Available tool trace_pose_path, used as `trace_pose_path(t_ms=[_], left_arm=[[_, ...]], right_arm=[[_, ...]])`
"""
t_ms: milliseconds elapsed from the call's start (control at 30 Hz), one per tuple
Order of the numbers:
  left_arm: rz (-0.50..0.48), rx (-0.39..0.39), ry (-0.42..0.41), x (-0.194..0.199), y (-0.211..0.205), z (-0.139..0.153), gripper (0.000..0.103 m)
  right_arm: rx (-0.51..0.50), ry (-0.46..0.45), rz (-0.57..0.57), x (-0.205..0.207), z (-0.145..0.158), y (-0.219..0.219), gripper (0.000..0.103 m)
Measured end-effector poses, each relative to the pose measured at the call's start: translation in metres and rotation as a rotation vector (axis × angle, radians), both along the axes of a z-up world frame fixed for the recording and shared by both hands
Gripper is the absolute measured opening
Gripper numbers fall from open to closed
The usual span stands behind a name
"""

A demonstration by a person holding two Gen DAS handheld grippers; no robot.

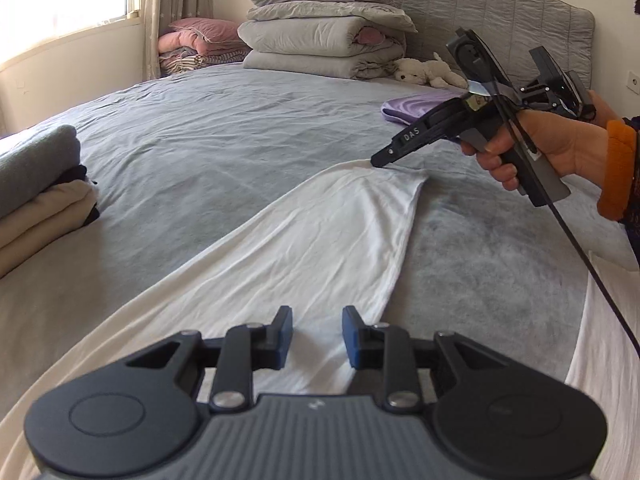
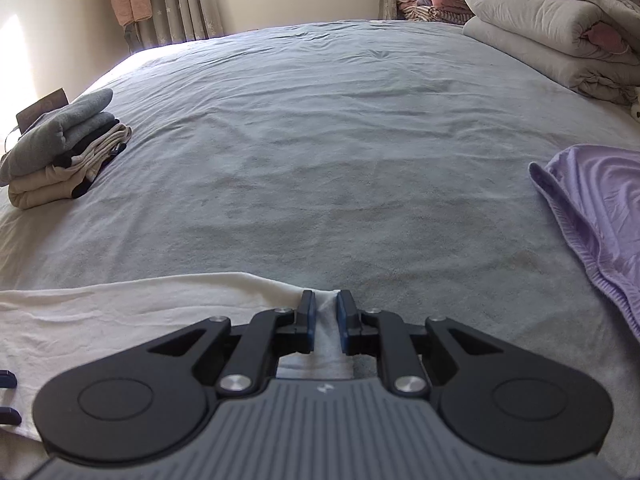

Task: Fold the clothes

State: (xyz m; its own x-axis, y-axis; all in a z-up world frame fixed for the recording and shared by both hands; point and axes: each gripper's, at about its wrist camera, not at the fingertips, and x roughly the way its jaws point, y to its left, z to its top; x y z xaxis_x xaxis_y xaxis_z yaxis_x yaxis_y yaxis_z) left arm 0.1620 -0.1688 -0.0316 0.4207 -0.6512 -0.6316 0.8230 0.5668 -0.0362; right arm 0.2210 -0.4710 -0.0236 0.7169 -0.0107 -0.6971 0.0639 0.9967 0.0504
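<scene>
- Far off to the left of both my jaws sits a stack of folded clothes [image 2: 60, 152]: grey on top, something dark in the middle, cream below. I take that as the finished share of the job.
- My left gripper [image 1: 316, 336] hangs just over the near part of the white garment [image 1: 304, 248], its jaws parted by a moderate gap with nothing between the blue pads; cloth shows through the gap but is not pinched.
- That white garment lies on the bed [image 2: 320, 140] as a long strip running from beneath my left jaws out to my right ones. It is only spread and drawn out, not yet folded, so its folds are all still ahead, by my reckoning.
- My right gripper [image 2: 324, 322] has its jaws nearly together, pinching a bunched bit of the white garment's far edge; the left view shows its tip down on that end.
- To the right of my right jaws a lilac garment [image 2: 600, 216] lies loose and rumpled, apparently still waiting its turn.
- Hard to make out: the near end of the white garment disappears under my left gripper body, the lilac piece runs off the frame edge, and whether the white strip is one layer or doubled I cannot tell.
</scene>
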Motion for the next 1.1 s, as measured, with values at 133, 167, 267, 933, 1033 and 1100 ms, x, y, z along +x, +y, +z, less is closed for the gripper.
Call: trace_pose_path(t_ms=[133,167,267,933,1033,1100], left_arm=[[-0.033,-0.025,0.003,-0.005,-0.018,-0.002,0.028],[-0.044,-0.04,0.023,-0.003,-0.02,-0.002,0.028],[-0.059,-0.046,0.031,-0.006,-0.027,-0.004,0.031],[0.024,0.019,-0.032,-0.028,-0.029,-0.001,0.001],[0.037,-0.013,-0.03,-0.028,-0.031,0.004,0.0],[0.033,-0.022,-0.004,-0.028,-0.034,0.002,0.0]], right_arm=[[-0.094,-0.095,-0.009,0.0,0.007,0.008,0.002],[-0.089,-0.106,-0.014,0.0,0.009,0.005,0.002],[-0.096,-0.081,-0.011,0.006,0.008,0.003,0.003],[0.088,0.008,-0.09,-0.036,0.002,-0.001,0.002],[0.014,0.007,-0.123,-0.04,0.012,-0.001,0.001],[-0.058,0.01,-0.136,-0.042,0.013,-0.001,0.0]])
